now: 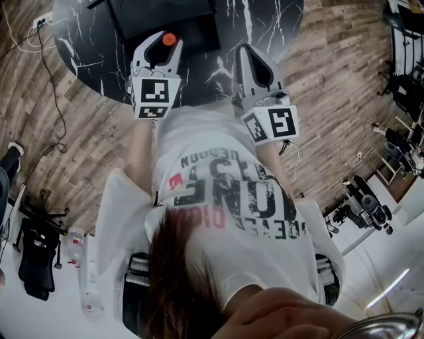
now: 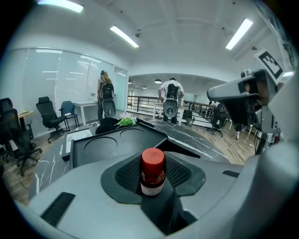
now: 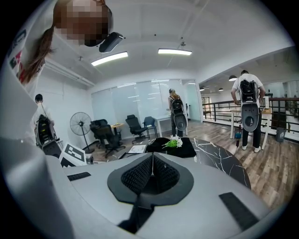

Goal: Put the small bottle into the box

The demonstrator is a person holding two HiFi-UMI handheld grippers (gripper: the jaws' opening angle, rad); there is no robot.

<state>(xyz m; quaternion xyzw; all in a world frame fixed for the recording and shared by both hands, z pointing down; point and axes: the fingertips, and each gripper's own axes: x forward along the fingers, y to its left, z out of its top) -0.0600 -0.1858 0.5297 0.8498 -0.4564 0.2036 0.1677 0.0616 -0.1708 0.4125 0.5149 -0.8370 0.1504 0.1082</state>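
A small bottle with a red cap stands upright between the jaws of my left gripper, which is shut on it. The bottle hangs over the near edge of a black box with two round recesses in its floor. In the head view the box lies on the black marble table, just beyond the left gripper. My right gripper is shut with its ribbed pads touching and nothing between them. It is held to the right of the left one, over the table's near edge.
A green plant with white flowers lies on a black cloth at the table's far side. Office chairs, a standing fan and people with backpacks are further off. A cable runs over the wooden floor to the left.
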